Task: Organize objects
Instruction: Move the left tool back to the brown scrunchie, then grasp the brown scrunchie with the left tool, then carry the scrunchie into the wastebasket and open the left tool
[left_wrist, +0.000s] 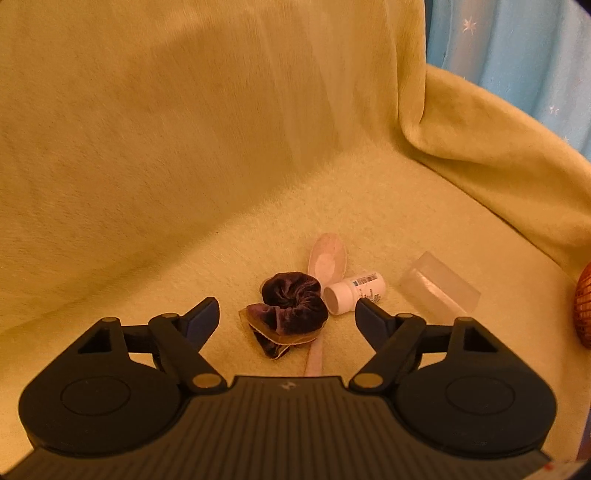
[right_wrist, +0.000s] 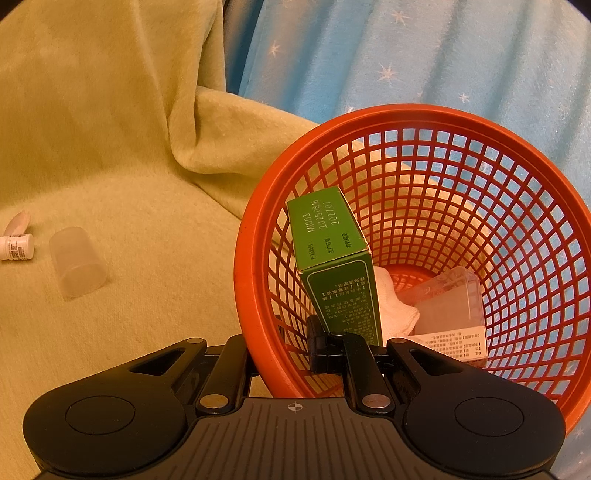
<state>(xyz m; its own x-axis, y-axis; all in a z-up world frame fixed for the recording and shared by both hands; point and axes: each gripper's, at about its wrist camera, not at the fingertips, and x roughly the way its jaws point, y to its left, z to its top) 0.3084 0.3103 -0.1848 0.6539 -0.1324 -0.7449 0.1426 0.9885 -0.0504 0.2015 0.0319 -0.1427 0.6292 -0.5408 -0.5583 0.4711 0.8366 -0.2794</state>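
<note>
Left gripper (left_wrist: 287, 317) with fingers spread wide, holding nothing, above a dark velvet scrunchie (left_wrist: 293, 306) that lies across a pink spoon (left_wrist: 327, 260) on the yellow blanket (left_wrist: 147, 147); a white pill bottle (left_wrist: 352, 291) and clear plastic box (left_wrist: 439, 288) lie just beside. Right gripper (right_wrist: 334, 345), fingers closed on the rim of the orange basket (right_wrist: 424, 114), which contains a tilted green carton (right_wrist: 334, 254).

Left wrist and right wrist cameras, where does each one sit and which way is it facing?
Left wrist: rides the open left gripper, looking down at a purple scrunchie, pink spoon and white pill bottle.
Right wrist: rides the right gripper, shut on the orange basket rim beside a green box.
Shared: pill bottle, clear plastic cup, yellow-green blanket.
</note>
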